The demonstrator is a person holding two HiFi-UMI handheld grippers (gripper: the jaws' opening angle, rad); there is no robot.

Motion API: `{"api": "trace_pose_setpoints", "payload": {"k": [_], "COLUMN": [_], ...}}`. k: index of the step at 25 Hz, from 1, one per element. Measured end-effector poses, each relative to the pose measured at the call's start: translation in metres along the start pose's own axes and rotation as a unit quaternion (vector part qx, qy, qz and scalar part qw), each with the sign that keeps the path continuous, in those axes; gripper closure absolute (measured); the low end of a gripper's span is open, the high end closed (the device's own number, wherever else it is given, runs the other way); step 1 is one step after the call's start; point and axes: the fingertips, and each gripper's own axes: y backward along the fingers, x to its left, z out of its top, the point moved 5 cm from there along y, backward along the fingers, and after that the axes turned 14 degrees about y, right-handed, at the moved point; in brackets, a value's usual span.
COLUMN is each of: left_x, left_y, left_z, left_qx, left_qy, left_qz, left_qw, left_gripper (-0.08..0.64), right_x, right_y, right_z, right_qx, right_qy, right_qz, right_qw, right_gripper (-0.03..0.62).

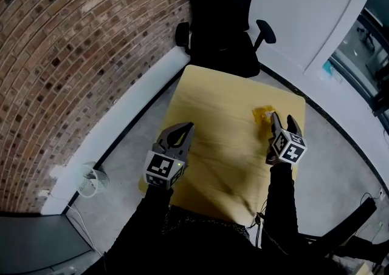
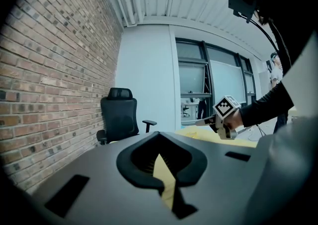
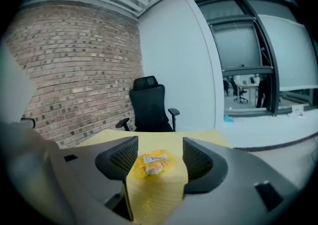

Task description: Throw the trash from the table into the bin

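A crumpled yellow wrapper (image 1: 262, 113) lies near the far right side of the yellow table (image 1: 213, 122). My right gripper (image 1: 283, 121) hovers just behind and to the right of it, open. In the right gripper view the wrapper (image 3: 153, 163) sits on the table between and just ahead of the two spread jaws of the right gripper (image 3: 160, 152), and neither pad touches it. My left gripper (image 1: 182, 131) is over the table's near left part, shut and empty. In the left gripper view the left gripper (image 2: 163, 188) has its tips together, and the right gripper (image 2: 203, 121) shows beyond them.
A black office chair (image 1: 219, 19) stands at the table's far edge. The brick wall (image 1: 73, 55) runs along the left, with a small white fan (image 1: 92, 181) on the floor beside it. Dark equipment (image 1: 346, 231) stands at the near right.
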Motion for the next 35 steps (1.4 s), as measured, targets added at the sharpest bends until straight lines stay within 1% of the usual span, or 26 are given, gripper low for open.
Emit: {"api": "trace_pose_setpoints", "payload": {"k": [2, 4, 8, 12, 16, 18, 19, 20, 21, 23, 25, 27, 31, 33, 35], "left_x": [0.001, 0.003, 0.008, 0.011, 0.016, 0.016, 0.016, 0.016, 0.016, 0.016, 0.017, 0.018, 0.020, 0.020, 0.021], "left_y": [0.002, 0.004, 0.010, 0.014, 0.019, 0.020, 0.020, 0.021, 0.021, 0.023, 0.024, 0.027, 0.032, 0.035, 0.040], "left_z": [-0.003, -0.008, -0.013, -0.011, -0.014, -0.014, -0.013, -0.013, -0.012, -0.013, -0.014, -0.015, -0.012, -0.009, -0.008], "left_qx": [0.004, 0.007, 0.014, 0.010, 0.014, 0.014, 0.012, 0.010, 0.009, 0.010, 0.011, 0.012, 0.009, 0.001, -0.006], "left_qy": [0.000, 0.001, -0.001, 0.000, -0.001, 0.000, 0.001, 0.002, 0.004, 0.005, 0.001, 0.001, 0.000, 0.001, 0.006], "left_qz": [0.006, 0.012, 0.023, 0.032, 0.043, 0.045, 0.045, 0.045, 0.046, 0.049, 0.052, 0.056, 0.065, 0.067, 0.070], "left_qw": [1.0000, 0.9999, 0.9996, 0.9994, 0.9990, 0.9989, 0.9989, 0.9989, 0.9989, 0.9987, 0.9986, 0.9983, 0.9979, 0.9978, 0.9975], "left_gripper": [0.554, 0.554, 0.554, 0.554, 0.554, 0.554, 0.554, 0.554, 0.554, 0.554, 0.554, 0.554, 0.554, 0.554, 0.554], "right_x": [-0.006, -0.007, -0.007, -0.006, 0.001, 0.004, 0.005, 0.005, 0.006, 0.008, 0.010, 0.011, 0.018, 0.029, 0.046], "right_y": [-0.011, -0.023, -0.042, -0.057, -0.058, -0.058, -0.058, -0.058, -0.057, -0.055, -0.055, -0.054, -0.050, -0.046, -0.042], "right_z": [-0.008, -0.012, -0.019, -0.028, -0.038, -0.040, -0.041, -0.041, -0.043, -0.045, -0.046, -0.045, -0.026, -0.014, -0.004], "right_qx": [0.021, 0.034, 0.049, 0.077, 0.109, 0.119, 0.122, 0.125, 0.129, 0.134, 0.133, 0.128, 0.100, 0.083, 0.059], "right_qy": [-0.036, -0.050, -0.053, -0.023, -0.036, -0.014, 0.004, 0.020, 0.031, 0.045, 0.057, 0.059, 0.077, 0.096, 0.134], "right_qz": [-0.004, 0.003, 0.016, 0.021, 0.037, 0.045, 0.046, 0.044, 0.044, 0.048, 0.053, 0.054, 0.056, 0.071, 0.093], "right_qw": [0.999, 0.998, 0.997, 0.997, 0.993, 0.992, 0.991, 0.991, 0.990, 0.989, 0.988, 0.989, 0.990, 0.989, 0.985], "right_gripper": [0.325, 0.325, 0.325, 0.327, 0.330, 0.344, 0.381, 0.477, 0.491, 0.555, 0.574, 0.578, 0.580, 0.580, 0.580]}}
